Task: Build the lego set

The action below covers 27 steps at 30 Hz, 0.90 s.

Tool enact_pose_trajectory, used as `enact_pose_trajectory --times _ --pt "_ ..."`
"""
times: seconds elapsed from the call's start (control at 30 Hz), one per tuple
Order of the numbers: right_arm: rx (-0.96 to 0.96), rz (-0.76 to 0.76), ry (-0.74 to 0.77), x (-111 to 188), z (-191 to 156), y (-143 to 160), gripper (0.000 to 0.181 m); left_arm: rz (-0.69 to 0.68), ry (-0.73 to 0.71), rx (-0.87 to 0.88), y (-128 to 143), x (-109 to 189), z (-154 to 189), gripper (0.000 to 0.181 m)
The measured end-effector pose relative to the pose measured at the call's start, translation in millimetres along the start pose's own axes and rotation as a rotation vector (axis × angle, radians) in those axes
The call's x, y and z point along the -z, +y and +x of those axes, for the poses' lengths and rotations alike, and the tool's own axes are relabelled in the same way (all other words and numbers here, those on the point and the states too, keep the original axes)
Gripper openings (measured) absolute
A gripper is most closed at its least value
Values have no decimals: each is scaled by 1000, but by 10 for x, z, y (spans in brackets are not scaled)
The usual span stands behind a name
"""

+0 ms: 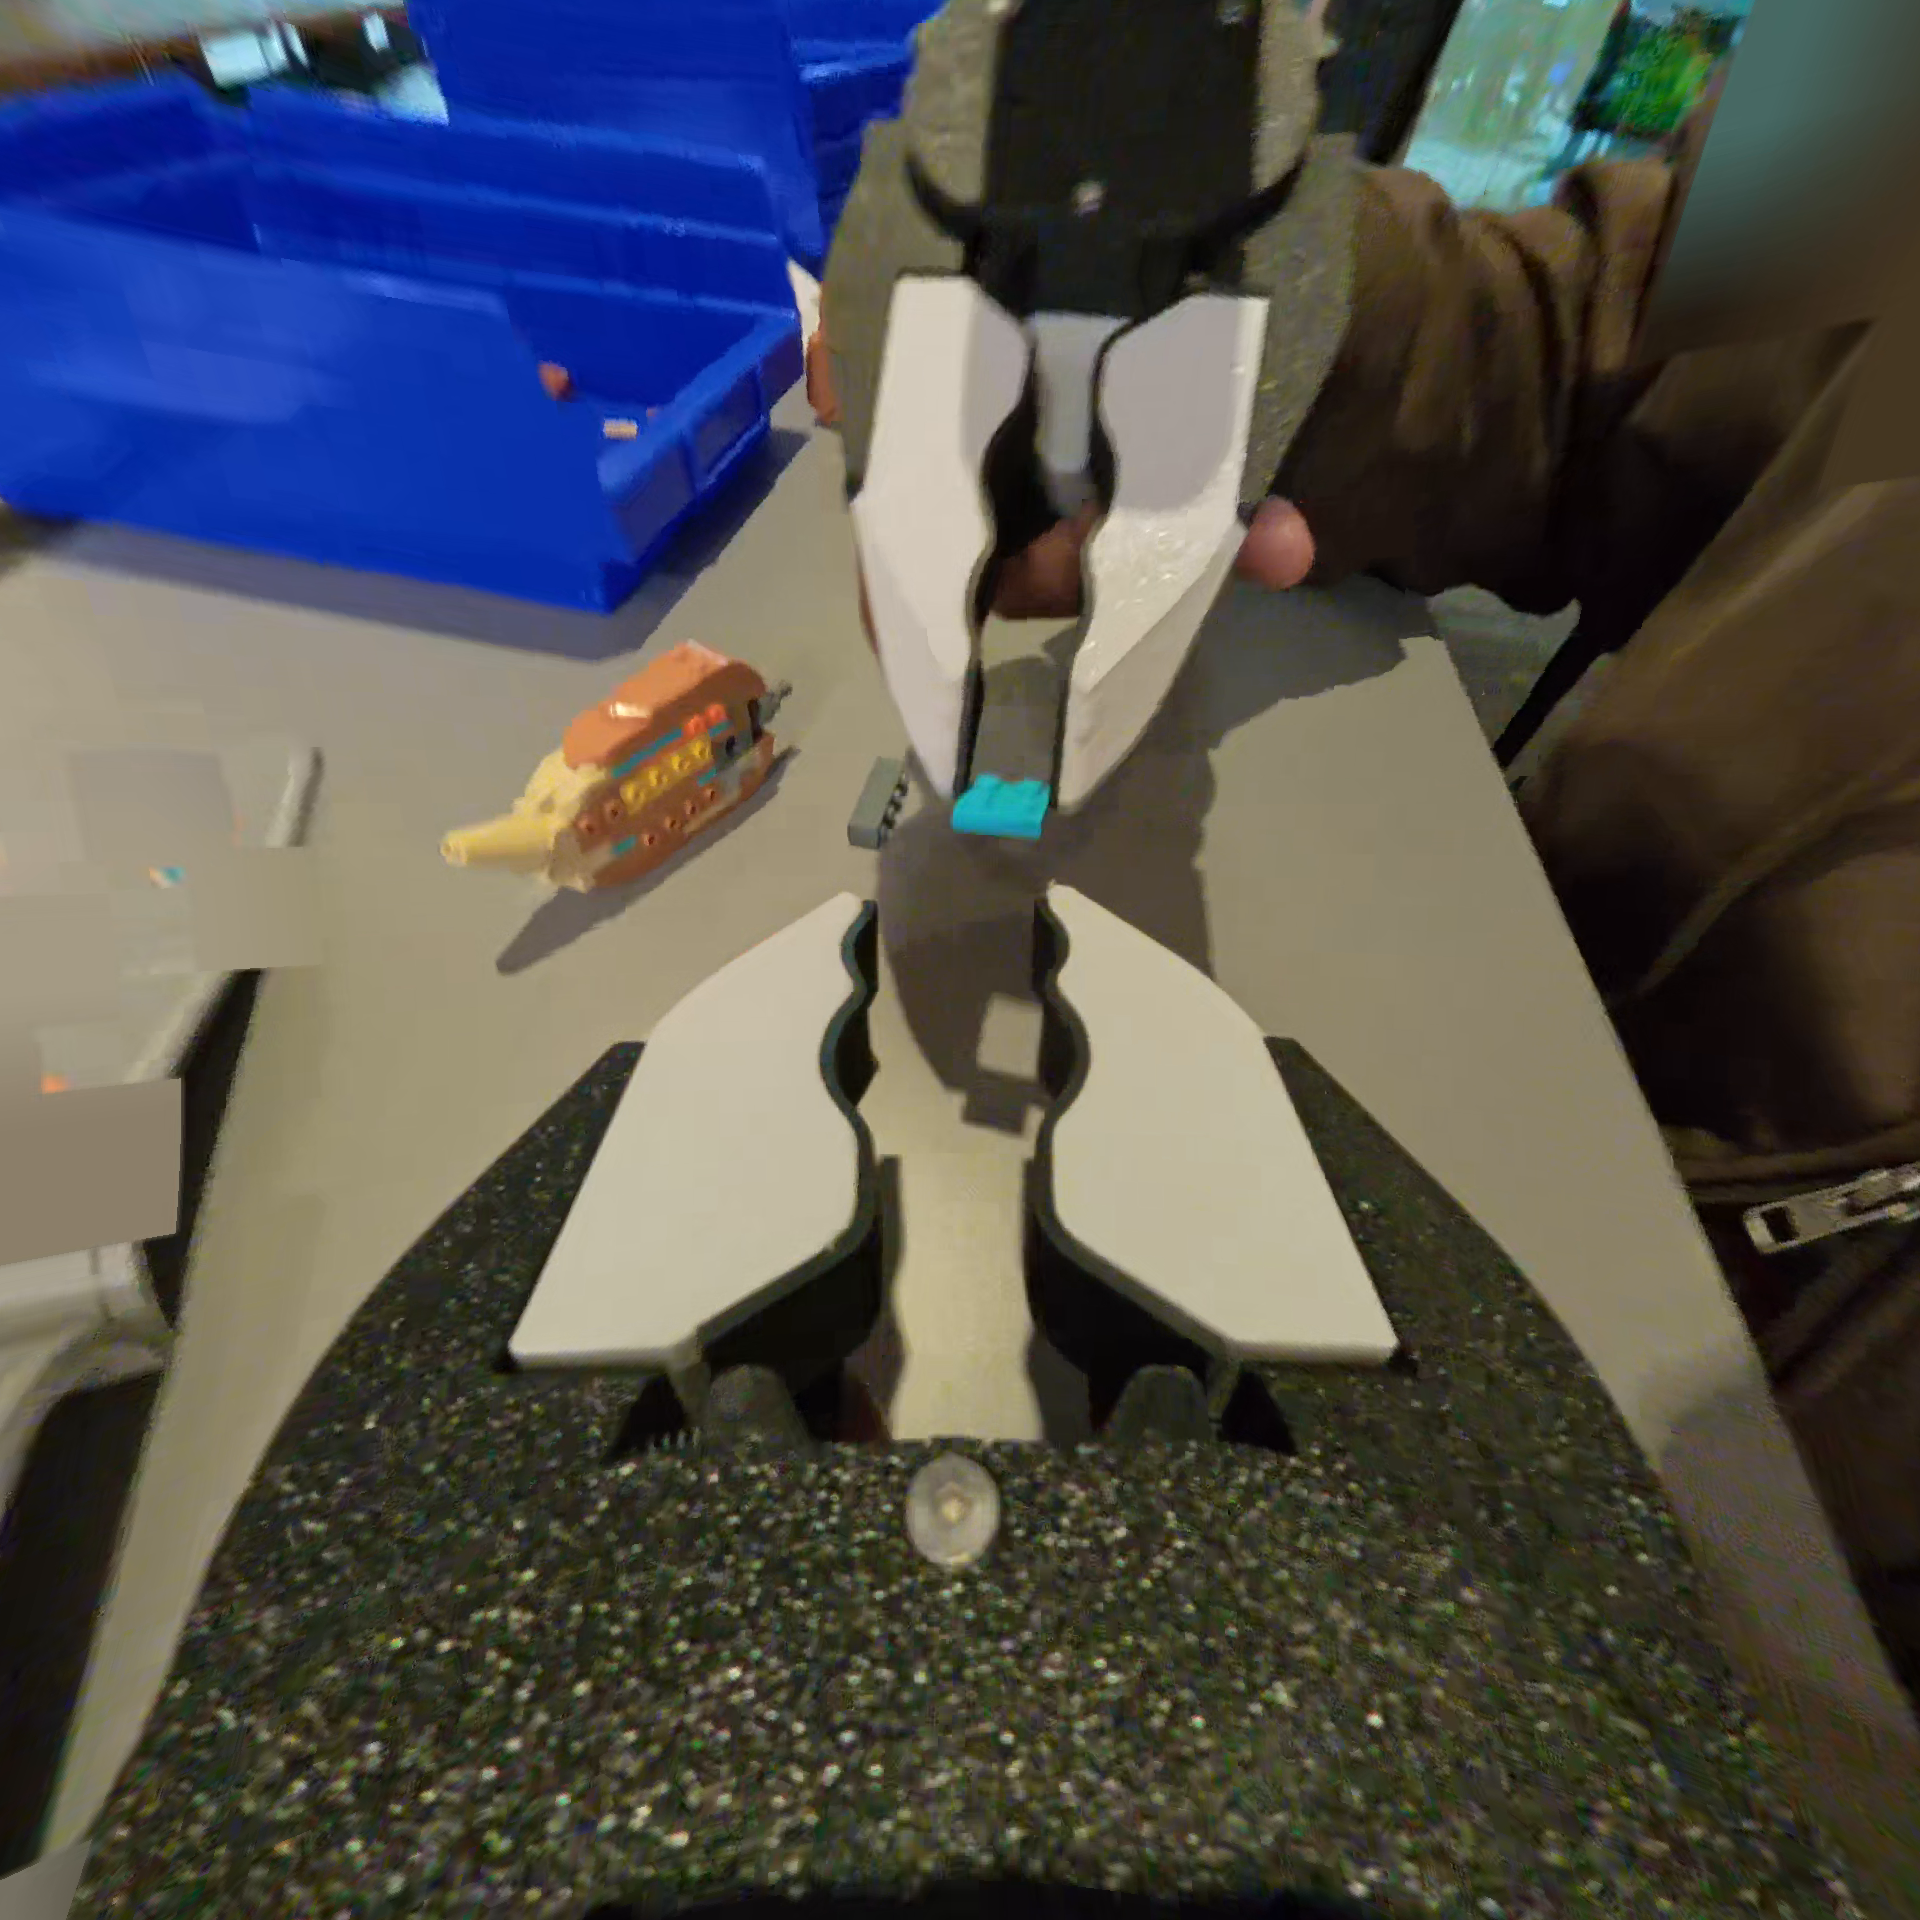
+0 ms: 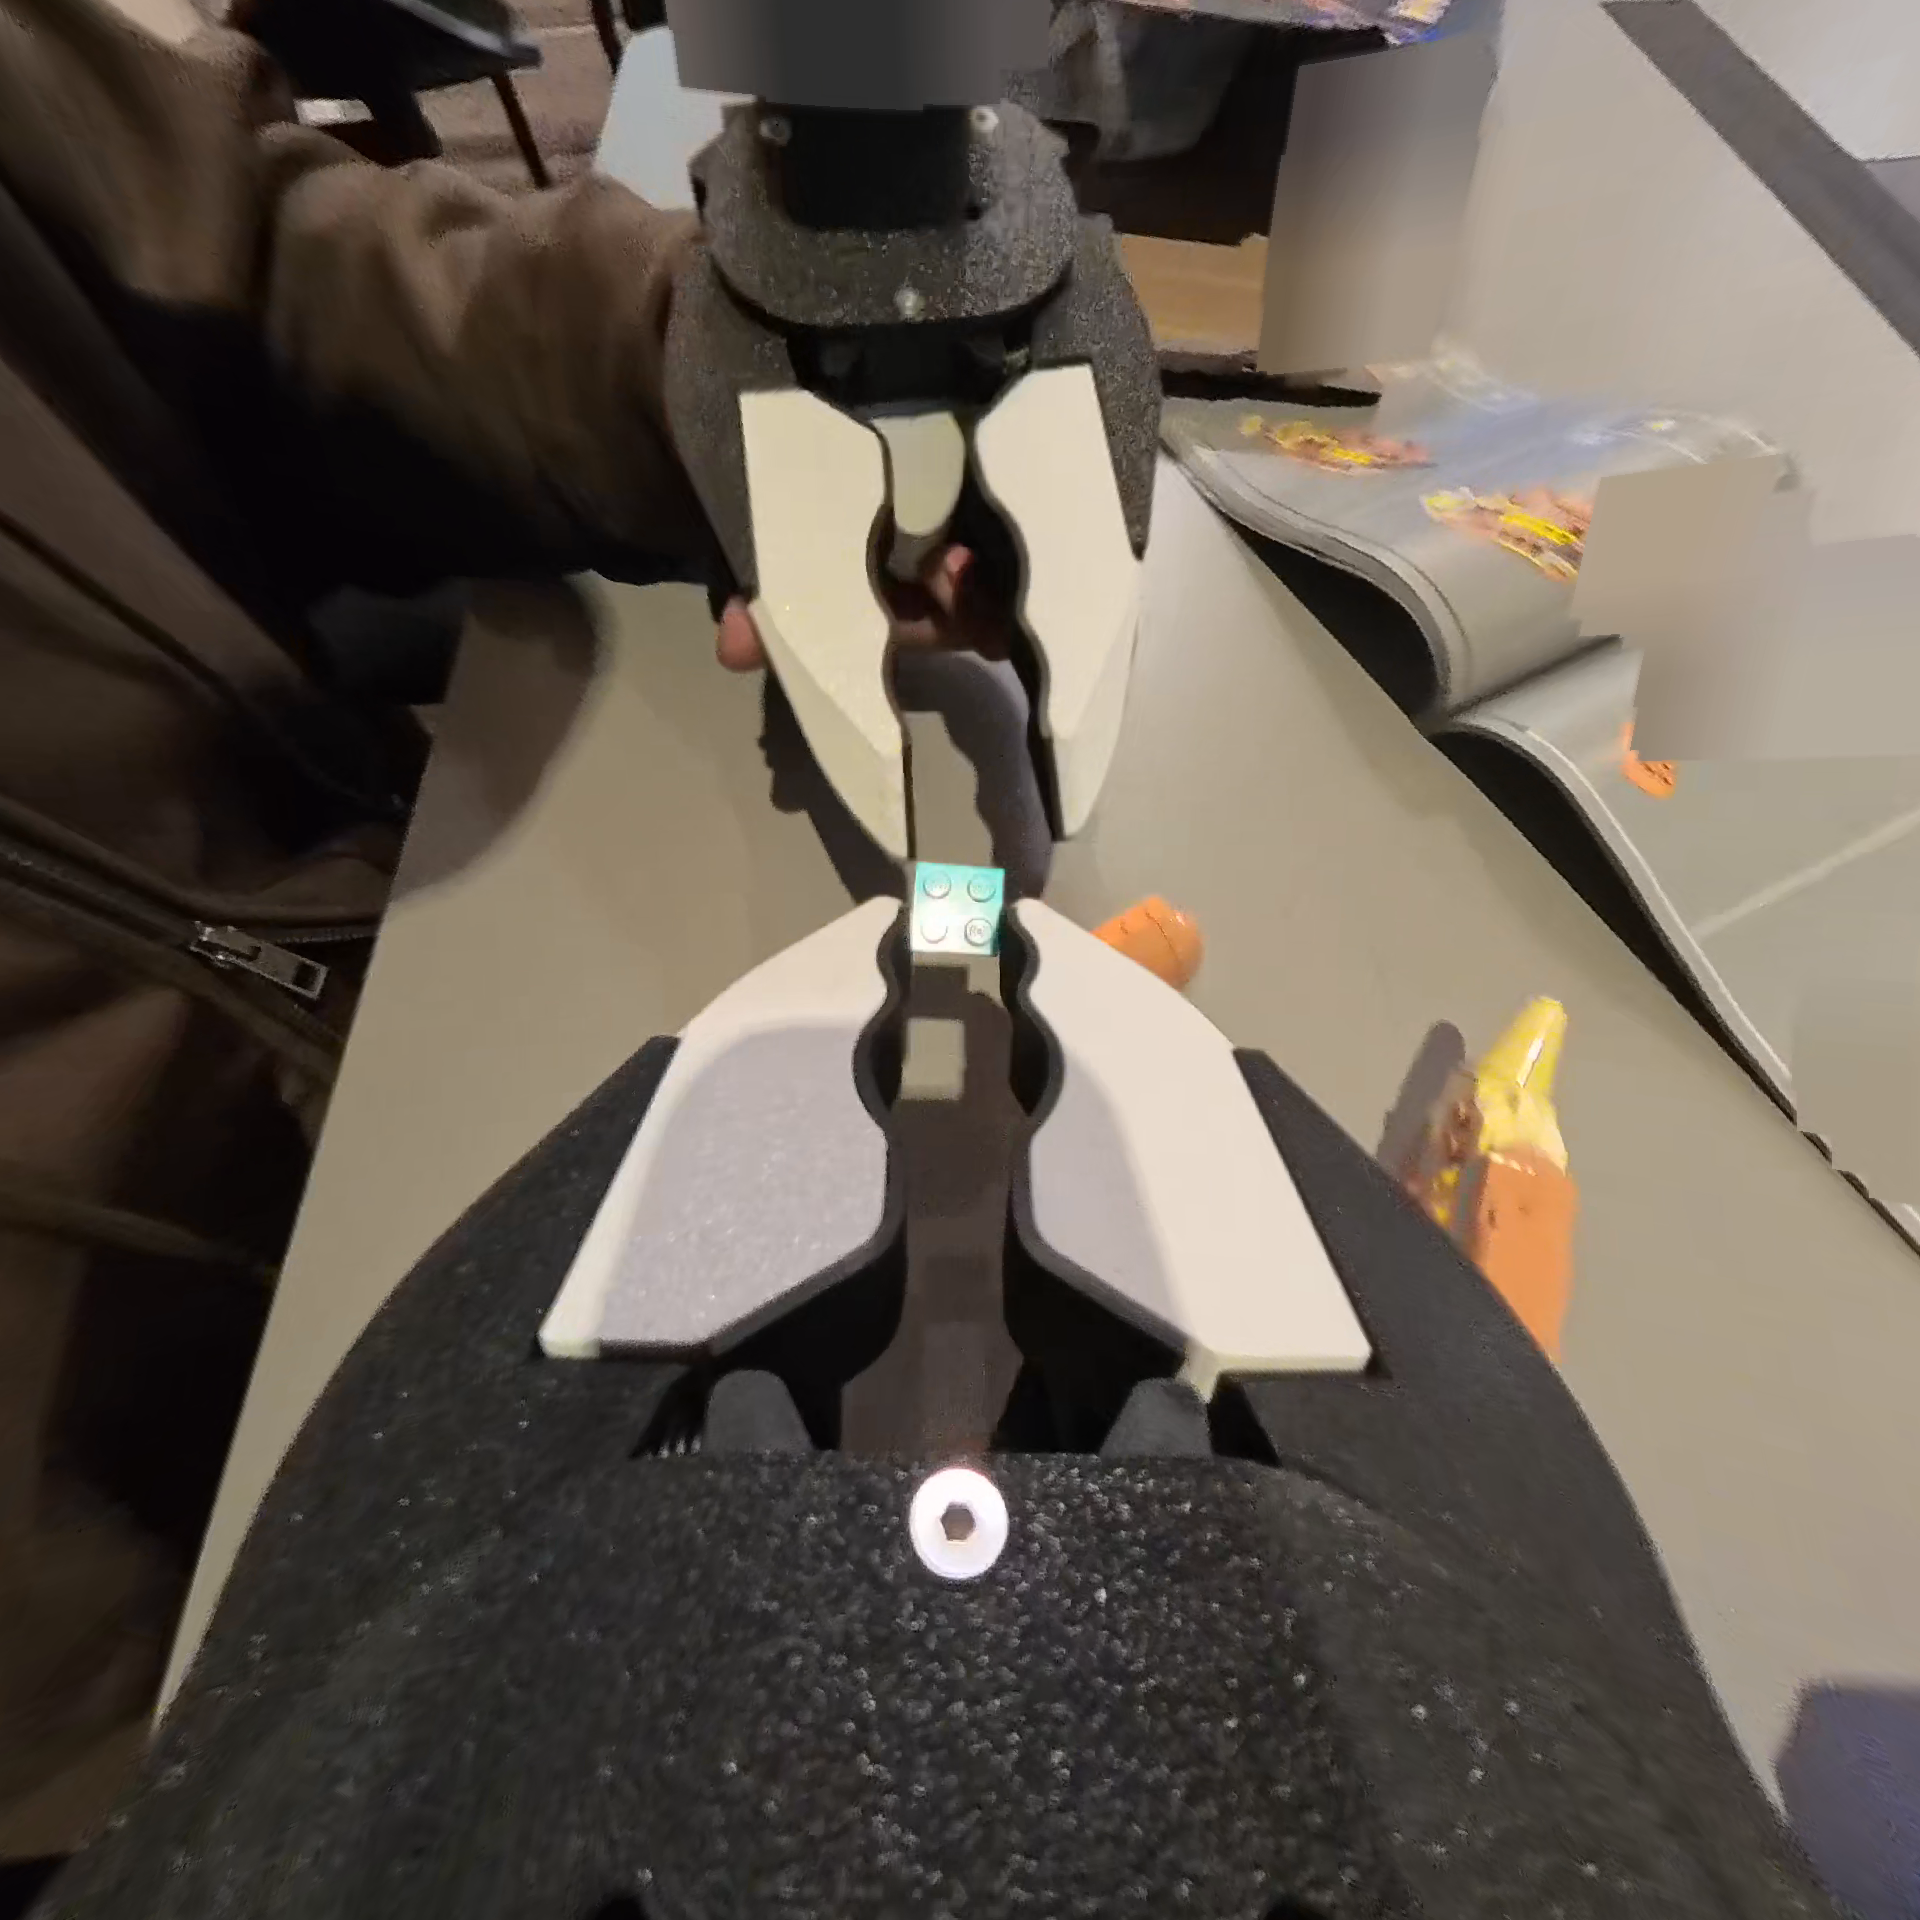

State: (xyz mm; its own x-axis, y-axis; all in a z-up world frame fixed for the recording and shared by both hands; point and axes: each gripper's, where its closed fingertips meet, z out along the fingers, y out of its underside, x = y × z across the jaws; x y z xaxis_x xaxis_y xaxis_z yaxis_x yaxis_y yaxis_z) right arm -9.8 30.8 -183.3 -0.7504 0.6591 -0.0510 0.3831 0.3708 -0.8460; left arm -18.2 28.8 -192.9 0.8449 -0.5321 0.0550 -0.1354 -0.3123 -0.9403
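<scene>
My right gripper (image 2: 954,925) is shut on a small teal 2x2 plate (image 2: 956,906), held above the grey table (image 2: 582,935). In the left wrist view it (image 1: 1006,795) points toward me with the teal plate (image 1: 995,812) at its tips. My left gripper (image 1: 956,914) is open and empty, its tips just short of the plate; in the right wrist view it (image 2: 982,831) faces mine from the far side. A part-built brown, tan and yellow lego model (image 1: 634,784) lies on the table to the left of both grippers, blurred in the right wrist view (image 2: 1486,1164).
A small grey lego piece (image 1: 878,800) lies beside the right gripper's tips. Blue bins (image 1: 416,395) stand at the far left with a few loose pieces inside. An open instruction booklet (image 2: 1455,540) and an orange piece (image 2: 1148,930) lie on the table. A person's brown sleeves flank both grippers. My two grippers' fingertips are within a few centimetres of each other. The left tips stand about 6 cm off the orange piece (image 2: 1148,930).
</scene>
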Motion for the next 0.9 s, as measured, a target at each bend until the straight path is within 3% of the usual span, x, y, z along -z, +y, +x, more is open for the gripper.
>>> enact_pose_trajectory --times 0.23,0.53,0.67,0.83,0.9 --pt "-9 20 -90 -106 -62 -88 16 41 -132 -430 -98 82 52 19" --pt "10 7 -101 -130 -52 -84 16 50 -165 -590 -94 142 77 13" --pt "67 -12 -53 -151 -2 -60 16 26 -124 -396 -54 168 -4 17" --pt "182 -33 22 -220 50 -50 16 62 -9 215 -47 216 -185 21" --pt "225 -33 48 -242 69 -67 16 121 34 377 -118 270 -218 21"
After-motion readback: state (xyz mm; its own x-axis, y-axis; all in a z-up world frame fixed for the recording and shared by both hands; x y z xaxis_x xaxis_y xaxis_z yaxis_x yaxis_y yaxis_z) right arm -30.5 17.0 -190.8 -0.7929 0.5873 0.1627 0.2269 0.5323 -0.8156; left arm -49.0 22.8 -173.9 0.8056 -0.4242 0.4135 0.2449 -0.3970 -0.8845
